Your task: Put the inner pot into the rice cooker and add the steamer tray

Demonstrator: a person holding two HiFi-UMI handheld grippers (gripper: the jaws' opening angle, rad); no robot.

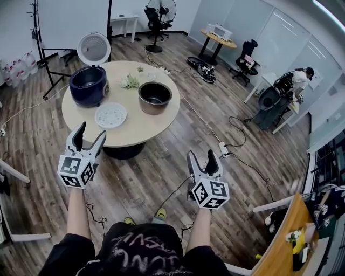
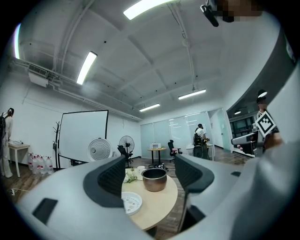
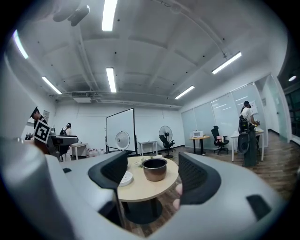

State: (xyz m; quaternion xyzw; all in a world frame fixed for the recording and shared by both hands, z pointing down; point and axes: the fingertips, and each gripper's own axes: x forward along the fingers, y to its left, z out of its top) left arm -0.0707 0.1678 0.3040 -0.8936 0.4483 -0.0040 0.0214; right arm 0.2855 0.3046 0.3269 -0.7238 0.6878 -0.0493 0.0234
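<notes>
On the round wooden table (image 1: 145,126) stands a dark blue rice cooker (image 1: 88,85) with its white lid (image 1: 94,48) raised. To its right sits the metal inner pot (image 1: 155,97), also seen ahead in both gripper views (image 2: 154,179) (image 3: 155,169). The white steamer tray (image 1: 110,115) lies flat near the table's front edge. My left gripper (image 1: 89,136) is held short of the table, open and empty. My right gripper (image 1: 202,159) hangs over the floor, open and empty too.
A small plant (image 1: 130,81) and a white cup (image 1: 151,76) sit at the table's back. Cables run over the wooden floor (image 1: 232,129) to the right. Office chairs, a fan (image 1: 160,11) and a second table (image 1: 218,36) stand further back. A person (image 1: 299,81) is at the far right.
</notes>
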